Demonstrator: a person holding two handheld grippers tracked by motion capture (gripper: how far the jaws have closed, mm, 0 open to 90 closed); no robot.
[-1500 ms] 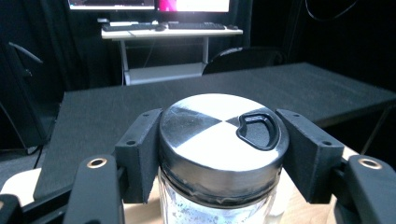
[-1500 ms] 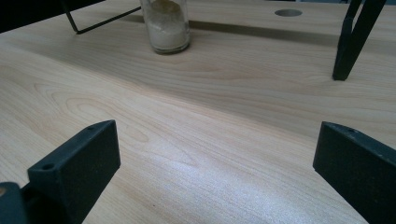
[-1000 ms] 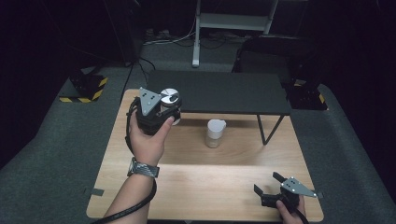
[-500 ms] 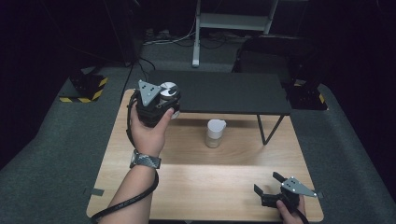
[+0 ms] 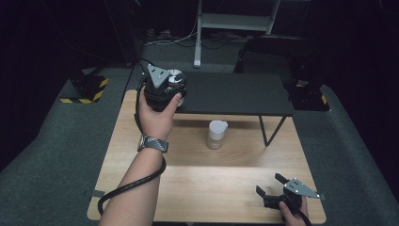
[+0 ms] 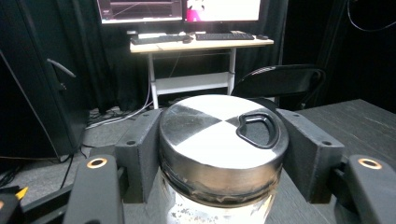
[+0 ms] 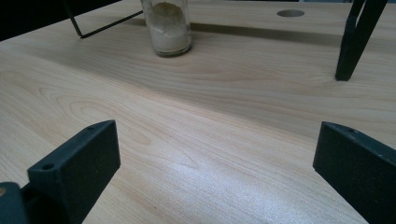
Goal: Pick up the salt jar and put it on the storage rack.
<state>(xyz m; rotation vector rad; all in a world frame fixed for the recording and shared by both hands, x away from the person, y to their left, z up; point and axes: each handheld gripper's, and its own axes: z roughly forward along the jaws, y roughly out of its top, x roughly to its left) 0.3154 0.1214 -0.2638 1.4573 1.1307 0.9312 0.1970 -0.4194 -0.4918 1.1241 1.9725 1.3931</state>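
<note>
Leftmost, a jar with a steel lid (image 6: 223,140) is clamped between the fingers of the left gripper (image 5: 162,87) and is held above the near left edge of the black shelf (image 5: 235,94). Near the middle of the wooden desk (image 5: 211,183), a second jar (image 5: 217,134) is seen upright. At the near right corner, the right gripper (image 5: 269,190) is held with fingers spread, nothing between them.

The room is dim and its edges fall to black, while light from overhead picks out the wooden table (image 5: 207,183). The black shelf (image 5: 235,94) casts a soft shadow band beneath it. Glare flares on the jar's steel lid (image 6: 223,135) and sheens the tabletop near the right gripper's jaws. The distant monitors (image 6: 180,9) are blown out and soft.
</note>
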